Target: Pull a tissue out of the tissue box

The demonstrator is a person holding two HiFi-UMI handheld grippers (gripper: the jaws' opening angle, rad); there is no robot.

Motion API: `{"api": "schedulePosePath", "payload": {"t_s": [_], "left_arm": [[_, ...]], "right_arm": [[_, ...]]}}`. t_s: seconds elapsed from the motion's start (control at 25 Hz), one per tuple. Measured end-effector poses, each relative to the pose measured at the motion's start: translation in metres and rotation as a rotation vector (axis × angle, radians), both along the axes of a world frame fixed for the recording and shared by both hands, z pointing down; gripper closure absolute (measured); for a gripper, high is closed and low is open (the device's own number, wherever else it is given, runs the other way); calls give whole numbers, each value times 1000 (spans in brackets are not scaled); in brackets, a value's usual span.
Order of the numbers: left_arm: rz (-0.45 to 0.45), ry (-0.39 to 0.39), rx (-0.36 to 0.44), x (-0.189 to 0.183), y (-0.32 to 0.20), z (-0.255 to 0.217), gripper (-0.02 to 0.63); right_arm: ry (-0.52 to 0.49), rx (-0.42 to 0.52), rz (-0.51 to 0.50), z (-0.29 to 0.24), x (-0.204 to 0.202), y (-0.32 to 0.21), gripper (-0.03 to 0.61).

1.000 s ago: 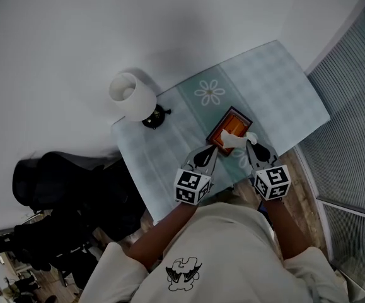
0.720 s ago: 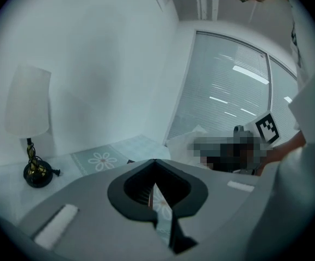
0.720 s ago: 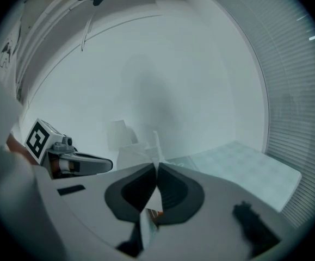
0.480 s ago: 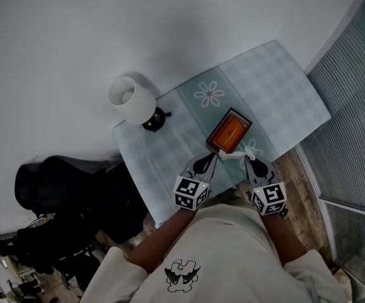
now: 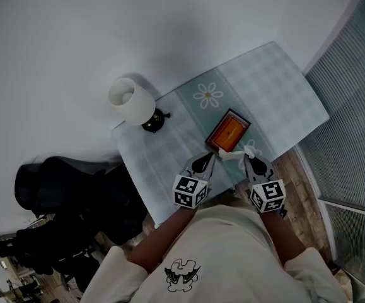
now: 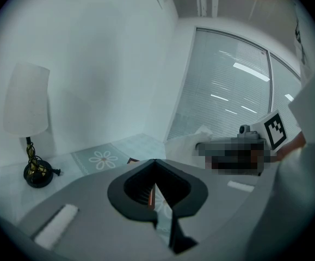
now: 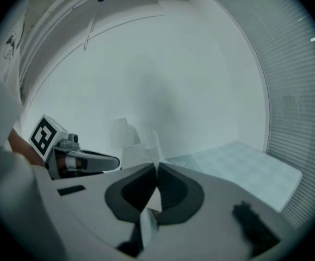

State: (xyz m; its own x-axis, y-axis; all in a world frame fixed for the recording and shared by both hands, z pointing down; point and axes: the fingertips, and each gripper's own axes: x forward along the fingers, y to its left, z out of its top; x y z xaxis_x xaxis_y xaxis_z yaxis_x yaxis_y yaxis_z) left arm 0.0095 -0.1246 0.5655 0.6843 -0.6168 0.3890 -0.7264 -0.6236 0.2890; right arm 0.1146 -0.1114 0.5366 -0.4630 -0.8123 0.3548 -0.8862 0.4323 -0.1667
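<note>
The right gripper (image 5: 246, 158) pinches the tissue (image 5: 231, 154), which trails from the near end of the tissue box (image 5: 228, 131) on the table (image 5: 277, 81). The left gripper (image 5: 207, 160) (closed, empty) sits just beside the box. A snagged sheet could tear, or drag the unheld box along.

The tissue box (image 5: 231, 131) is orange and the tissue (image 5: 232, 153) white. The pale green checked tablecloth (image 5: 277, 87) bears a white daisy (image 5: 208, 95). The lampshade (image 5: 130, 100) is white.
</note>
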Motion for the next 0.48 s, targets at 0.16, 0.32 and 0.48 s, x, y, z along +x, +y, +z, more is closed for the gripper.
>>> {"api": "schedulePosePath", "payload": {"t_s": [0.16, 0.32, 0.48], "left_arm": [[2, 0, -8, 0, 1, 1, 607], [-5, -1, -11, -2, 3, 3, 607], [-6, 0, -16, -2, 3, 4, 607]], "right_arm": [[0, -12, 4, 3, -3, -2, 566], [-2, -12, 2, 2, -6, -2, 566], [-1, -8, 5, 1, -5, -1, 566]]}}
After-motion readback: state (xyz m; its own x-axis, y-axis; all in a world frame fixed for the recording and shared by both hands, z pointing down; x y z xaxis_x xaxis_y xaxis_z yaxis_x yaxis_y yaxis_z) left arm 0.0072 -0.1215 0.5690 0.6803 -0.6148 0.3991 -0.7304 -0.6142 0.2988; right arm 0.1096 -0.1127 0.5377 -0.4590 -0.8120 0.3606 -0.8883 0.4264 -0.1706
